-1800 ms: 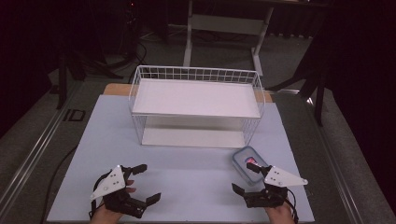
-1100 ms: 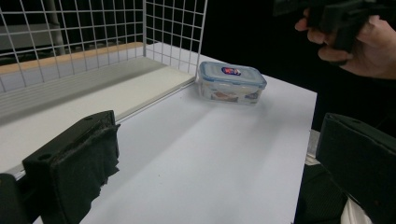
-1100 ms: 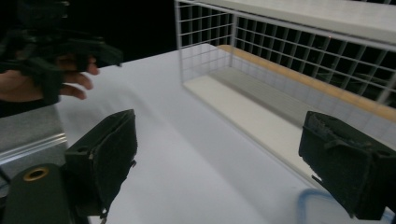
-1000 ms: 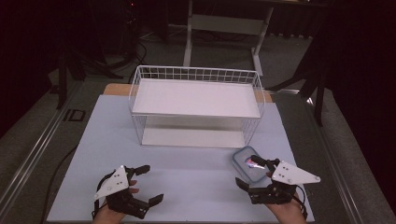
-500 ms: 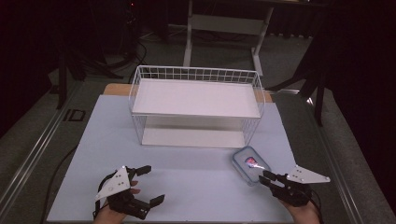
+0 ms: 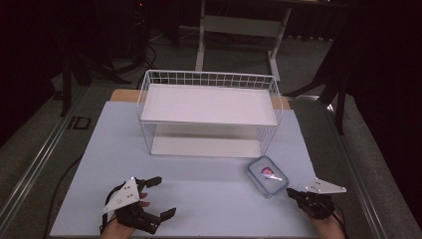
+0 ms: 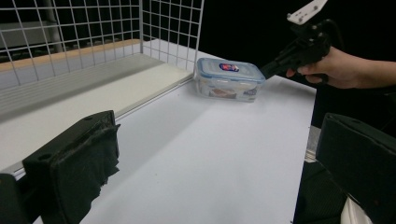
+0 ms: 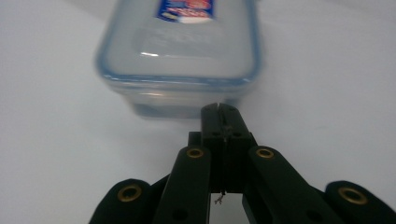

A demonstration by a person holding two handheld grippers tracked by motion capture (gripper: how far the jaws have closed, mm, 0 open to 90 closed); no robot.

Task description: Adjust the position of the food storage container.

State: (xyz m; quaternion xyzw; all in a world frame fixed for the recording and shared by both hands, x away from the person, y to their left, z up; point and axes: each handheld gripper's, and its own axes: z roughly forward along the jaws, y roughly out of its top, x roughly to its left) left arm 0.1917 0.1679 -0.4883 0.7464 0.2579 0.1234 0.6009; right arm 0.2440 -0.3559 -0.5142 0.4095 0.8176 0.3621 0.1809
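A clear plastic container (image 6: 267, 175) with a blue-rimmed lid and a red label lies on the pale table, right of centre, in front of the wire basket. My right gripper (image 6: 292, 193) is just behind its near right corner, shut with nothing between its jaws. In the right gripper view the closed tip (image 8: 219, 108) sits at the container's (image 8: 180, 56) near wall. The left gripper view shows that tip (image 7: 267, 72) at the container's (image 7: 229, 80) corner. My left gripper (image 6: 160, 197) rests open and empty at the table's near left, jaws wide apart (image 7: 215, 186).
A white wire basket (image 6: 209, 75) with a white shelf stands at the back middle of the table, its mesh (image 7: 93, 28) close on the left in the left gripper view. The table's right edge (image 6: 318, 199) runs close beside the right gripper.
The right gripper went from open to shut and shifted right and toward the near edge, its tip now at the container's corner. The left gripper slid slightly nearer. The container stayed put.
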